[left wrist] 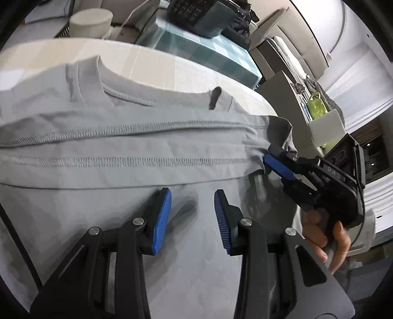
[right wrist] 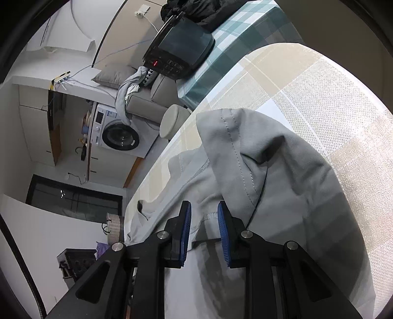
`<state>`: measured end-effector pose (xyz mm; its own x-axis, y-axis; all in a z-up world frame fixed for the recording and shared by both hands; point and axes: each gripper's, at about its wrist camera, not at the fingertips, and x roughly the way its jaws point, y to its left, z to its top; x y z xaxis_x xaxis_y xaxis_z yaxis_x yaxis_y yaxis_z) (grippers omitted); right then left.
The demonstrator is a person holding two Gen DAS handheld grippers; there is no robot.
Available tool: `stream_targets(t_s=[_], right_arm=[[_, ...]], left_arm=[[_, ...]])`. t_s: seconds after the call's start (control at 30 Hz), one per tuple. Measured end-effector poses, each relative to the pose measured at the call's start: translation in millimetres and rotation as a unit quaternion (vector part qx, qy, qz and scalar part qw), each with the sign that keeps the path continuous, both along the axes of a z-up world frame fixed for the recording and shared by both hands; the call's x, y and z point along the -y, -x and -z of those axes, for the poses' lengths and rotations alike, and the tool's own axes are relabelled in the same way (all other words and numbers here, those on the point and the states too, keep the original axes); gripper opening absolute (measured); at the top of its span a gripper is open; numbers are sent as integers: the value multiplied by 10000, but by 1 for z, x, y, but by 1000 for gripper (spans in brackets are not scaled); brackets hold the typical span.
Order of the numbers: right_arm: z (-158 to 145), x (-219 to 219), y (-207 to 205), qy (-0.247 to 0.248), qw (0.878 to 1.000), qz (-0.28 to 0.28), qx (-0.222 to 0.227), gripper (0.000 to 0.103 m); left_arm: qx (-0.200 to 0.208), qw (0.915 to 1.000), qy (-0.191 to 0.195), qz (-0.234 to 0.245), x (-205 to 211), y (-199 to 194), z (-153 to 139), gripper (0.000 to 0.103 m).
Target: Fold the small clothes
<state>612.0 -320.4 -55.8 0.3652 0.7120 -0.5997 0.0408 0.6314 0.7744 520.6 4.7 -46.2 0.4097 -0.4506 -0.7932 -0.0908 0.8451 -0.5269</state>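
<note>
A grey T-shirt (left wrist: pixel 122 137) lies spread on a table with a beige checked cloth (left wrist: pixel 159 63), its collar toward the far side and folded bands with stitched hems across the middle. My left gripper (left wrist: pixel 192 198) hovers just over the shirt's body, open, with nothing between its blue pads. At the shirt's right edge, a hand (left wrist: pixel 319 233) holds my right gripper (left wrist: pixel 272 159), whose tips sit at a bunched sleeve. In the right wrist view, the right gripper (right wrist: pixel 203 206) stands open; a hem of the shirt (right wrist: pixel 282 171) shows in the gap, and the pads do not press on it.
Beyond the table (right wrist: pixel 319 98) stands a teal checked table (left wrist: pixel 208 56) with a black device (left wrist: pixel 196 14). A round stool (left wrist: pixel 91 22) is at the far left. A white box (left wrist: pixel 324 122) sits off the right edge. A washing machine (right wrist: pixel 118 132) stands across the room.
</note>
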Motion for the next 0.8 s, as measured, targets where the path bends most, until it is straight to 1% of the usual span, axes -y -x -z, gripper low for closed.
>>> stream_targets(t_s=[0.1,0.2,0.23,0.27,0.3,0.33,0.4,0.5,0.63,0.73,0.8], right_arm=[[-5,-3,0,60,10000,-15,45,23],[-8,-5,1,125,9999,-37,50,23],[-8,-7,0,136,9999,-64,46,23],[-9,-9,0,150,9998,-90,47,23],[-10,-11,0,171,9998,-108,54,23],[-11,-12,0,198,9997,-128,63,23],[-12,-16,-1,261,9995,-167,72,23],[-16,-18,0,440,9985,-250,185,23],[-24,-18,1,526,9976,-294,332,25],[-34,-11,2,608,9969,-139,482,27],[-40,-9,3,616,9965,-88,555,28]], left_arm=[[-23,9997,254,-38,-6,-1,3,33],[67,9972,680,-298,-17,-3,8,33],[170,9953,856,-418,-20,-5,12,33],[234,9942,933,-487,-21,-6,14,31],[347,9930,941,-631,-23,-6,16,25],[405,9927,890,-710,-23,-7,17,22],[501,9928,738,-803,-23,-9,18,10],[542,9926,644,-877,-25,-10,17,3],[781,9899,662,-983,-33,-7,5,2],[1044,9874,589,-1032,-39,-2,-11,2],[1131,9864,562,-1048,-43,0,-19,2]])
